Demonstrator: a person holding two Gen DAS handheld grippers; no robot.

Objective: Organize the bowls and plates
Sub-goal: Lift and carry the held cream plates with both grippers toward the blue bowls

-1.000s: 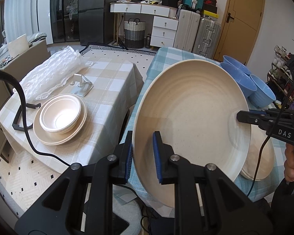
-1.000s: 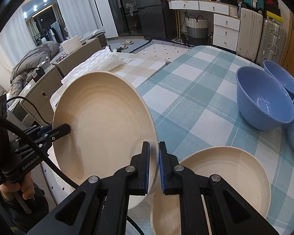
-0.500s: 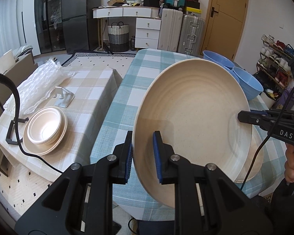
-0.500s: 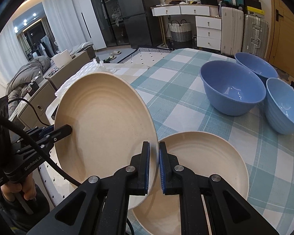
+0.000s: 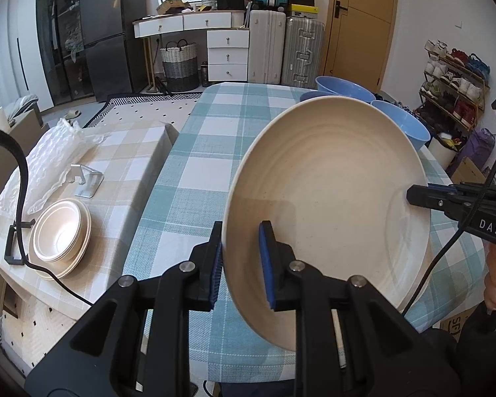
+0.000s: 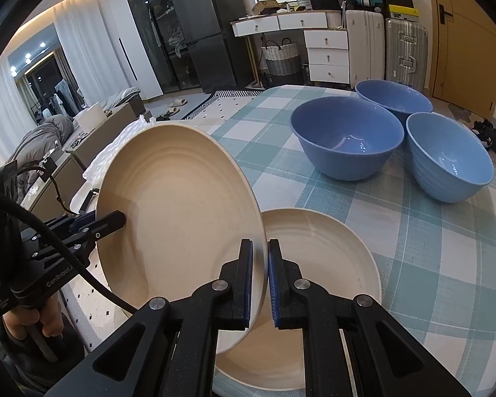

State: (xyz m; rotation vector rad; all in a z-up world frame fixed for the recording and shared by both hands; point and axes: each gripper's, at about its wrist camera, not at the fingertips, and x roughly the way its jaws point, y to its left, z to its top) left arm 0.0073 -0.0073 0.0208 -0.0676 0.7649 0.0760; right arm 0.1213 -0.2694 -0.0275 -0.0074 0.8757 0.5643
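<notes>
1. Both hand-held grippers pinch one big round cream plate (image 5: pixel 327 178): the left gripper (image 5: pixel 239 264) is clamped on its near rim, and the right gripper (image 6: pixel 260 284) is clamped on the other rim.
2. That plate is tilted up on its edge, in the air over the near edge of the blue-and-white checked table (image 6: pixel 423 264).
3. Just under it, a second cream plate (image 6: pixel 327 264) lies flat on that table.
4. Farther back stand three blue bowls (image 6: pixel 347 135) close together.
5. On the beige checked table (image 5: pixel 129 165) to the left sits a stack of small cream bowls and plates (image 5: pixel 61 235), near a white bubble-wrap sheet (image 5: pixel 49 158).
</notes>
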